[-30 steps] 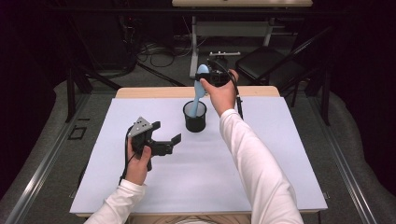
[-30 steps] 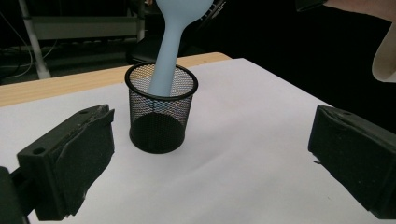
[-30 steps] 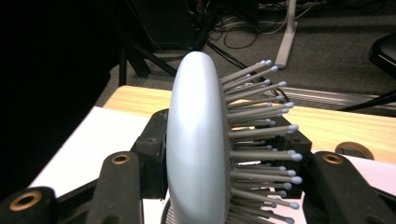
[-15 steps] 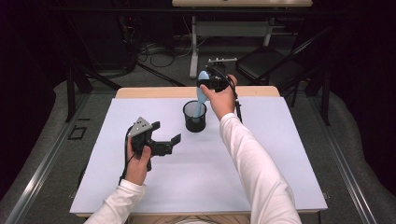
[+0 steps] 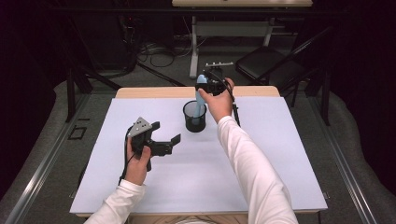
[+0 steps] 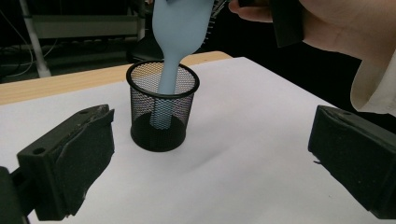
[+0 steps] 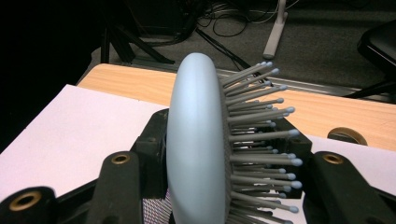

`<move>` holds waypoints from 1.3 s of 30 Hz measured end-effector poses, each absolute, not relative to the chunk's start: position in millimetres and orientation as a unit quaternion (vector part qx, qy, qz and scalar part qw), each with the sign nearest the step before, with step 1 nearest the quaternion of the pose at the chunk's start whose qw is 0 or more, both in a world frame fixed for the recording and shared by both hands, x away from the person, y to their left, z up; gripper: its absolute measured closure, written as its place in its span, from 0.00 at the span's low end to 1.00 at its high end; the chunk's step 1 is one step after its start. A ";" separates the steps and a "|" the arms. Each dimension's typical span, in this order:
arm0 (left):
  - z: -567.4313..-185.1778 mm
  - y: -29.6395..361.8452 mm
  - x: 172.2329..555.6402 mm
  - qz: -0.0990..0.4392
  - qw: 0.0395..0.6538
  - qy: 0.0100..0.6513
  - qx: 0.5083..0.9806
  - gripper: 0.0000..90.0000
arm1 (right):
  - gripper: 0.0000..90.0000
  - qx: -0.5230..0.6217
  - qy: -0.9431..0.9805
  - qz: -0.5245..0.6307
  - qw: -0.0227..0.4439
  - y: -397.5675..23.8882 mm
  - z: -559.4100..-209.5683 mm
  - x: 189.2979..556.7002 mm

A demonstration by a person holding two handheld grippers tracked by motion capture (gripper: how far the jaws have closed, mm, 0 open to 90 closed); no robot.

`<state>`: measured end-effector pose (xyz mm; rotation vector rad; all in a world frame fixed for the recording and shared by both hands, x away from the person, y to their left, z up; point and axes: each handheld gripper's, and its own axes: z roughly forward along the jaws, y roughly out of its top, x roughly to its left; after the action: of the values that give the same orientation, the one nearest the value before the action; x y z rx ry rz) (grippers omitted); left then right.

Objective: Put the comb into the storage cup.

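The pale blue hairbrush (image 6: 180, 28) stands nearly upright, handle down inside the black mesh cup (image 6: 162, 112), its end at or just above the bottom. The right gripper (image 5: 211, 85) clamps its bristled head from above; the left gripper (image 5: 166, 140) hangs nearby, jaws spread and empty

High view overhead, far; claw views close; all share cup (image 5: 194, 116).

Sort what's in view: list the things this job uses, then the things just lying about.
In use: light blue plastic hairbrush, black wire-mesh cup, right tongs clamping the brush.
Lying about: black folding chair, floor cables, idle left tongs.
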<state>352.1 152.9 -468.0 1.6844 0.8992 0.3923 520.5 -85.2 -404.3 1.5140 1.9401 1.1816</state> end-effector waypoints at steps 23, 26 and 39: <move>-468.0 154.2 352.4 0.166 0.563 0.382 0.714 0.00 | 0.53 0.514 0.714 0.421 0.222 -73.4 -412.1 516.9; -468.0 154.5 352.6 0.167 0.563 0.382 0.714 0.00 | 0.53 0.510 0.716 0.420 0.224 -72.0 -412.4 516.4; -468.3 154.2 352.8 0.167 0.561 0.383 0.715 0.00 | 0.50 0.492 0.733 0.418 0.214 -65.6 -412.3 511.9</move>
<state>352.8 154.2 -468.3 1.6833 0.9012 0.3928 511.9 -65.6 -412.3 1.3650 2.0348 1.1603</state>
